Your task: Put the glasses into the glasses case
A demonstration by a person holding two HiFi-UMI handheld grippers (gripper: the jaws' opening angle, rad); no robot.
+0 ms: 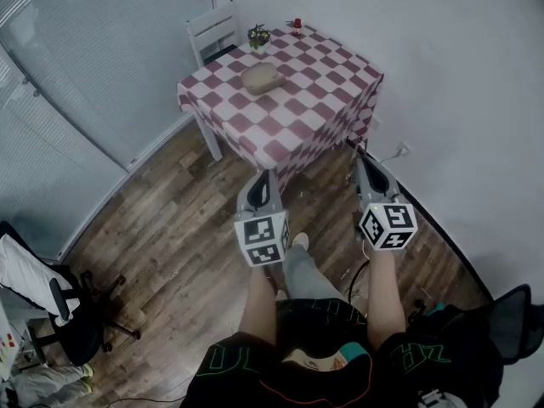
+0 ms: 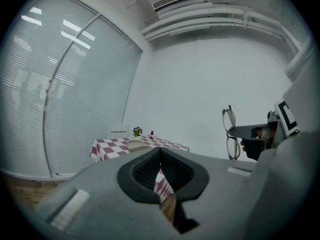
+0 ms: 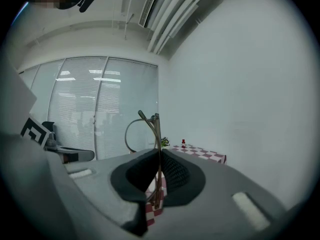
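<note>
The beige glasses case (image 1: 262, 78) lies closed on a table with a red-and-white checked cloth (image 1: 327, 100), well ahead of me; it also shows small in the left gripper view (image 2: 134, 145). My right gripper (image 1: 360, 156) (image 3: 159, 154) is shut on the thin-framed glasses (image 3: 149, 129), which stand upright between its pads. The left gripper view shows those glasses (image 2: 230, 133) held out at the right. My left gripper (image 1: 264, 177) (image 2: 160, 151) is shut with nothing in it. Both grippers hang over the wooden floor, short of the table.
A small potted plant (image 1: 258, 36) and a small red object (image 1: 297, 24) stand at the table's far side, with a white chair (image 1: 214, 29) behind. A black office chair (image 1: 72, 313) is at my left, another dark chair (image 1: 510, 317) at my right. White wall runs along the right.
</note>
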